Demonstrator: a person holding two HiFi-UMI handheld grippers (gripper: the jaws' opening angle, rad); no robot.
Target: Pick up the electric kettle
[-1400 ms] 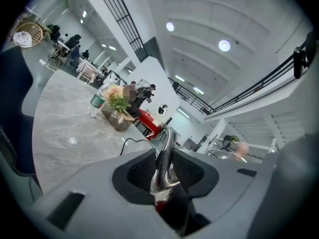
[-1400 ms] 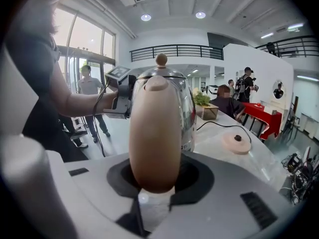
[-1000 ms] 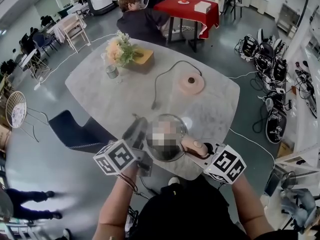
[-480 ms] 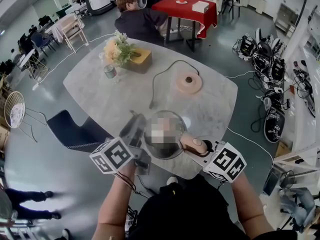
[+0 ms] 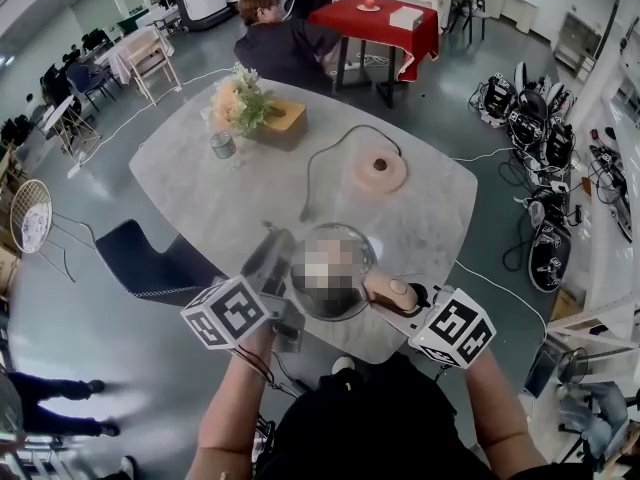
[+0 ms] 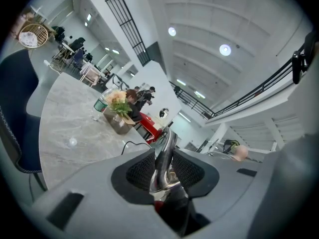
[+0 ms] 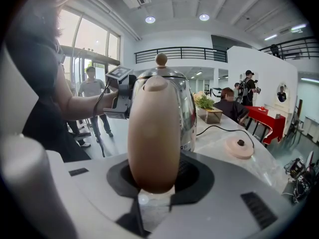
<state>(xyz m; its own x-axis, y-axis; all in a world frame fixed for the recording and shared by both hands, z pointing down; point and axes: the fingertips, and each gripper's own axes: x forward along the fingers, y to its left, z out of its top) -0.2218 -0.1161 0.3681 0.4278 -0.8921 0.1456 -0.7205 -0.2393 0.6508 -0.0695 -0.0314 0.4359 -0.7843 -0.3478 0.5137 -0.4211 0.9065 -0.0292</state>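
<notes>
Filling most of the head view is a big grey stone tabletop [image 5: 200, 188]. Far behind it stands a red table [image 5: 375, 18], and a person [image 5: 285, 48] sits between the two. A dark blue chair [image 5: 150, 258] is pushed up to the left side of the tabletop.

The shiny round kettle [image 5: 335, 306] is at the near edge of the tabletop, right in front of the person who holds the tongs. It stands up straight. I cannot tell if its bottom touches the tabletop.

The right tongs [image 7: 154, 176] are pinching the kettle's fat tan handle [image 7: 153, 133], and both pads press on it. The left tongs [image 6: 163, 166] are pinching the thin silver spout [image 6: 166, 148] on the other side. So the kettle sits between the two tongs, with one on each side.

A box of flowers [image 5: 250, 103] stands at the far side of the tabletop. The kettle's round peach base [image 5: 380, 171] lies flat in the middle, well away from the kettle. A black cord [image 5: 320, 158] curls out from the base and ends on the tabletop. A little cup [image 5: 222, 145] stands just beside the flowers. On top of the kettle's lid is a small tan knob [image 7: 161, 59].
</notes>
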